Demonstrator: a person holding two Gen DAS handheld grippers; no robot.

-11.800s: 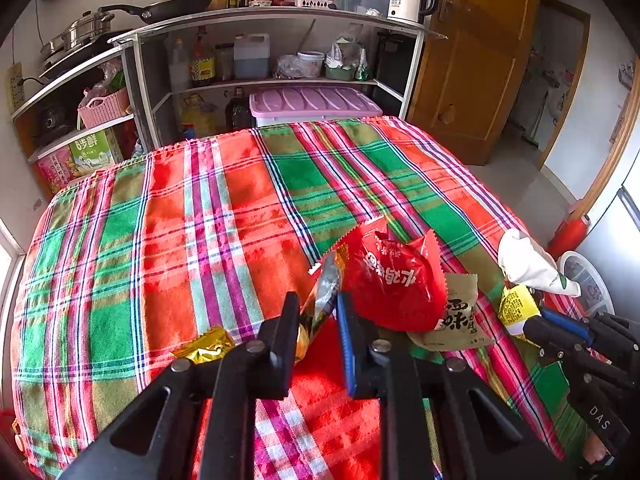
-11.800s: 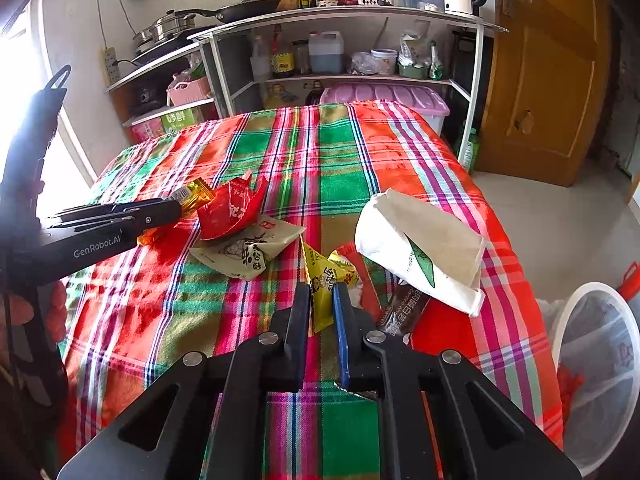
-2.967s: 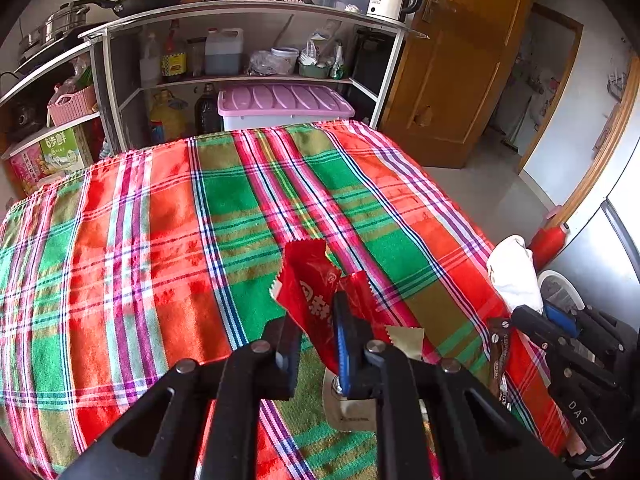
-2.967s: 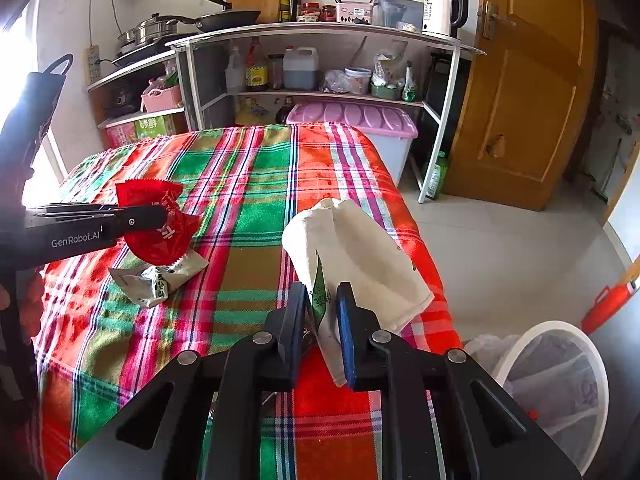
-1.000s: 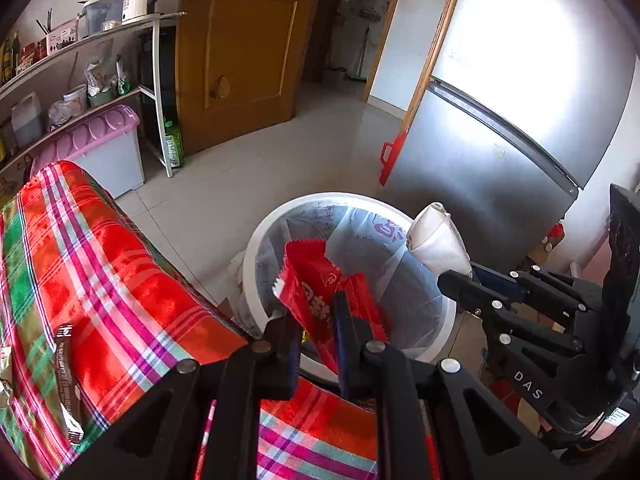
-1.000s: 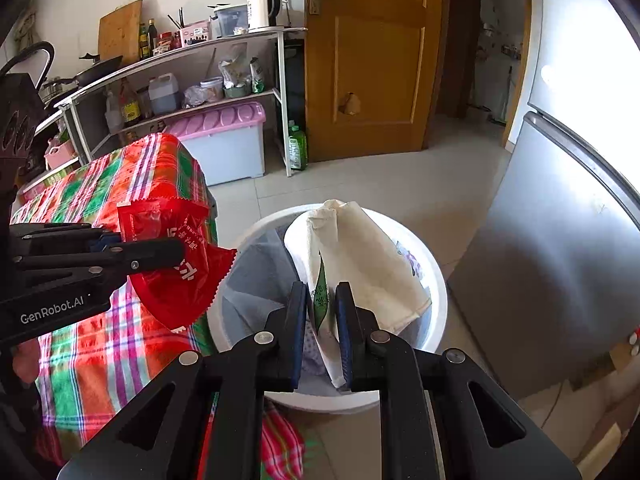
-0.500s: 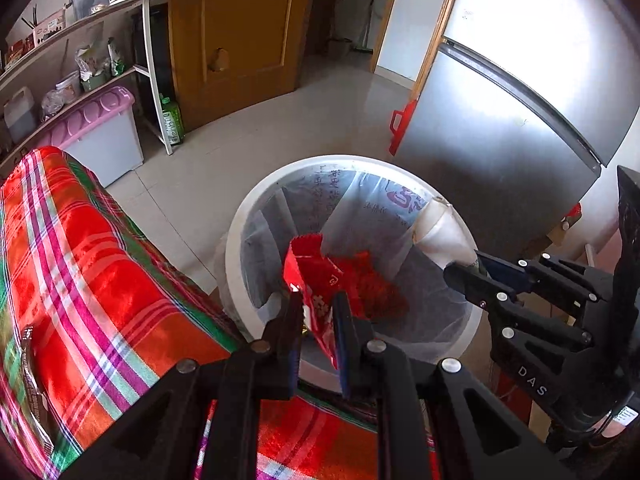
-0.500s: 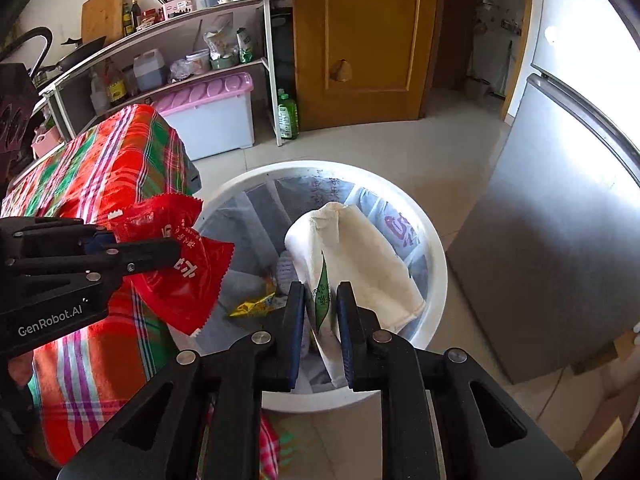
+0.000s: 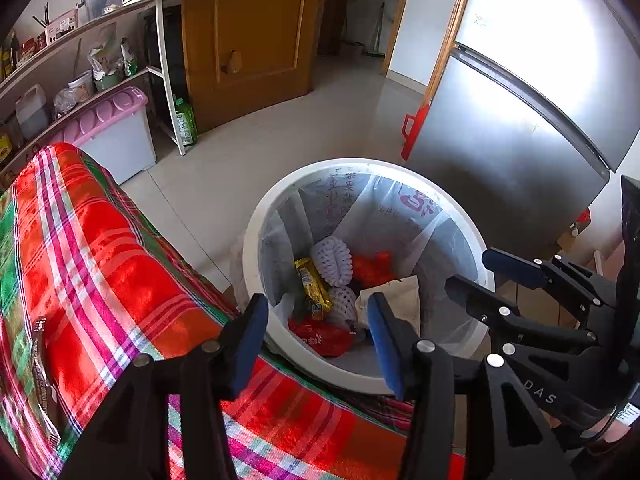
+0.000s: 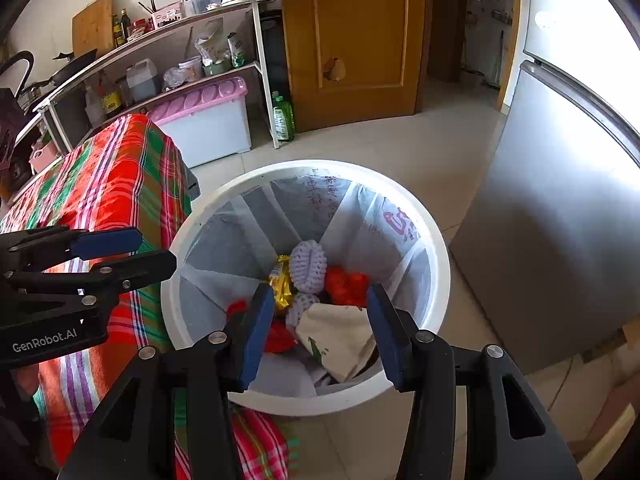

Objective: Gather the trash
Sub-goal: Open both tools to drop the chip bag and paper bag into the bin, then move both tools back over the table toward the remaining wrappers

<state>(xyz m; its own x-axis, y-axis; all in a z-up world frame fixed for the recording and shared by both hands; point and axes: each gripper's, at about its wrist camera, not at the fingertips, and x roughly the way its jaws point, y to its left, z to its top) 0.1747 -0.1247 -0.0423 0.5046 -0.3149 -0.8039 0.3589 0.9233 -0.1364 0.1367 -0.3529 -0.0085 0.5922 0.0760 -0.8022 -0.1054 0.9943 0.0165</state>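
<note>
A white bin (image 9: 256,240) (image 10: 436,240) with a clear liner stands on the floor beside the table. My left gripper (image 9: 318,332) hangs over its near rim with its jaws opening and nothing between the pads. The red snack wrapper (image 9: 320,336) lies loose in the bin below. My right gripper (image 10: 320,316) is also above the bin, jaws opening and empty. The white paper bag (image 10: 340,336) (image 9: 396,296) rests inside, beside a yellow wrapper (image 10: 280,280) and a white foam fruit net (image 10: 308,260). Each view shows the other gripper (image 9: 468,270) (image 10: 154,249) at its side.
The table's plaid cloth (image 9: 100,260) (image 10: 120,184) ends just left of the bin, and a dark wrapper (image 9: 40,360) lies on it. A steel fridge (image 9: 520,140) stands right of the bin. A pink-lidded box (image 10: 208,120), shelves and a wooden door (image 10: 352,40) lie beyond.
Both grippers' jaws have spread apart. The red wrapper left the left gripper and the white bag left the right one; both now lie in the bin.
</note>
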